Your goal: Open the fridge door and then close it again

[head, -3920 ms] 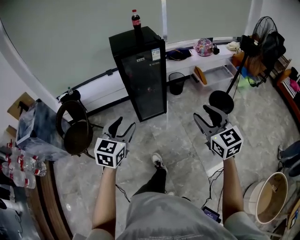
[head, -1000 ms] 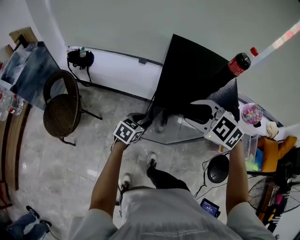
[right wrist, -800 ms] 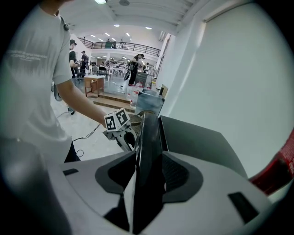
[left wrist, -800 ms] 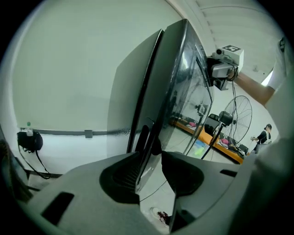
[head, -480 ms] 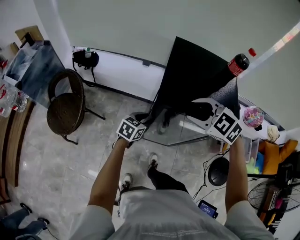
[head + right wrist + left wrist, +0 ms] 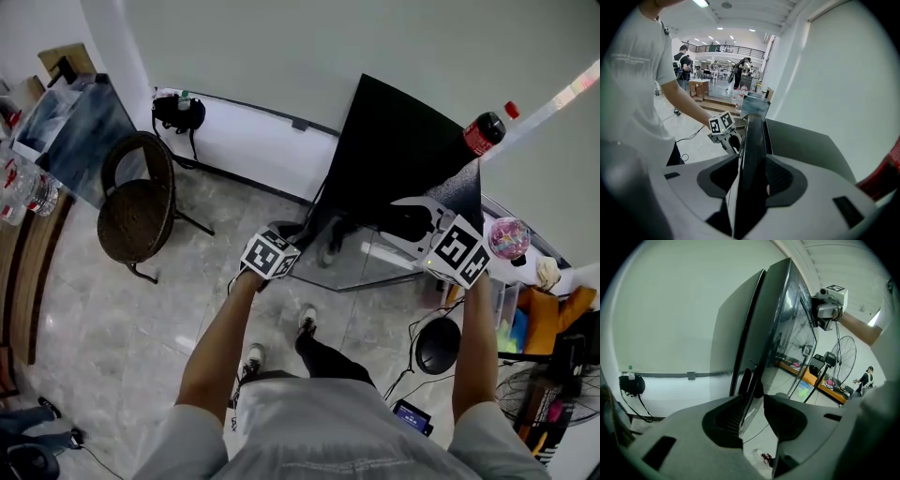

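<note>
Left gripper (image 6: 752, 397): your jaws sit one on each side of the upright free edge of the fridge door (image 6: 787, 333), low down on it. They have just been closing with that edge between them. The left pad lies against the edge. Beside the right pad a sliver of glass shows, so you cannot tell whether that pad presses.

Right gripper (image 6: 752, 161): your jaws are clamped on the door's top edge. The dark slab fills the gap from pad to pad and runs straight ahead from the jaws.

Fridge door: it is black-framed glass, held between both pairs of jaws at the same free side, with the right jaws above the left. You cannot tell whether it is ajar.

Fridge cabinet (image 6: 394, 150): it lies just right of the right jaws and just left of the left jaws.

Cola bottle (image 6: 483, 131): it stands upright on the cabinet top, beyond the right jaws and near them.

Wicker chair (image 6: 136, 211): it stands well apart, off to the left of the left jaws.
</note>
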